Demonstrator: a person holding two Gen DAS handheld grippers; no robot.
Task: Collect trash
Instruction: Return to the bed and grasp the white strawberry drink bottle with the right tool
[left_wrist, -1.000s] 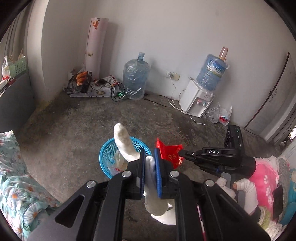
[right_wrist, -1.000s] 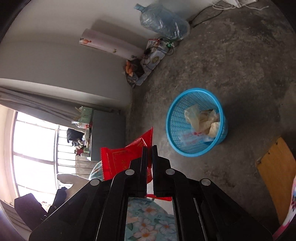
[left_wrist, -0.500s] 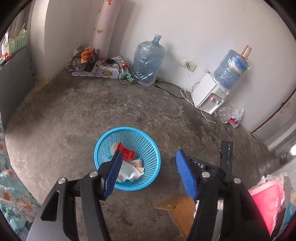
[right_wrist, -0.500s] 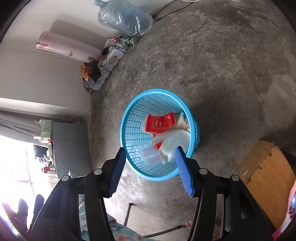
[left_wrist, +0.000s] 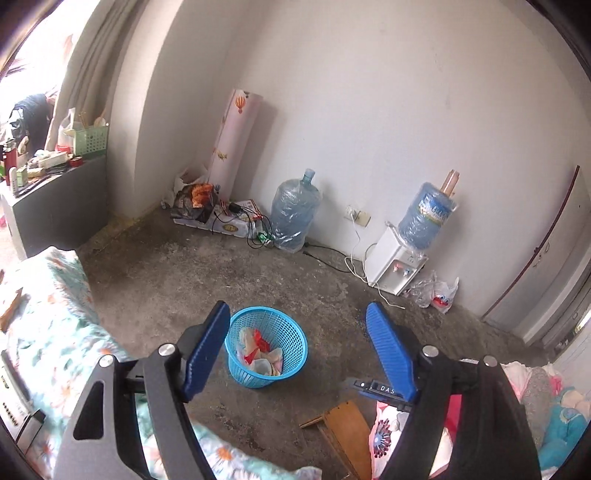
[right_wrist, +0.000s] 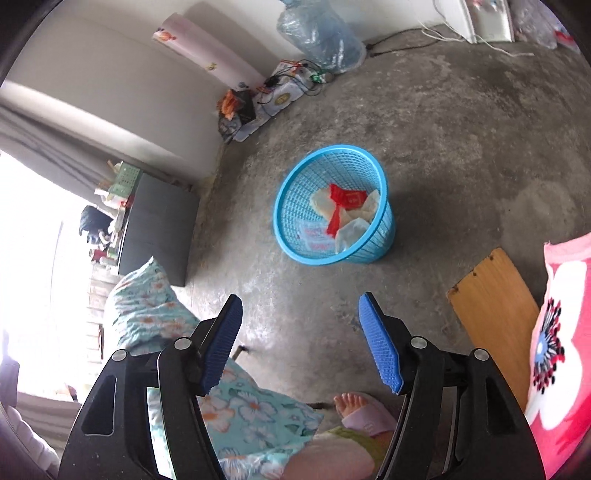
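A blue basket (left_wrist: 267, 347) is seen on the concrete floor (right_wrist: 461, 129), filled with a red wrapper (right_wrist: 345, 205) and pale crumpled trash (right_wrist: 352, 230). Both the left gripper (left_wrist: 297, 345) and the right gripper (right_wrist: 301, 338) are spread wide, nothing held. 2 water jugs (left_wrist: 293, 212) are stood by the wall.

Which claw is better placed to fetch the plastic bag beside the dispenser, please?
Right, probably. The left claw and right claw are both open and empty, but the bag lies right of the basket, on the right claw's side.
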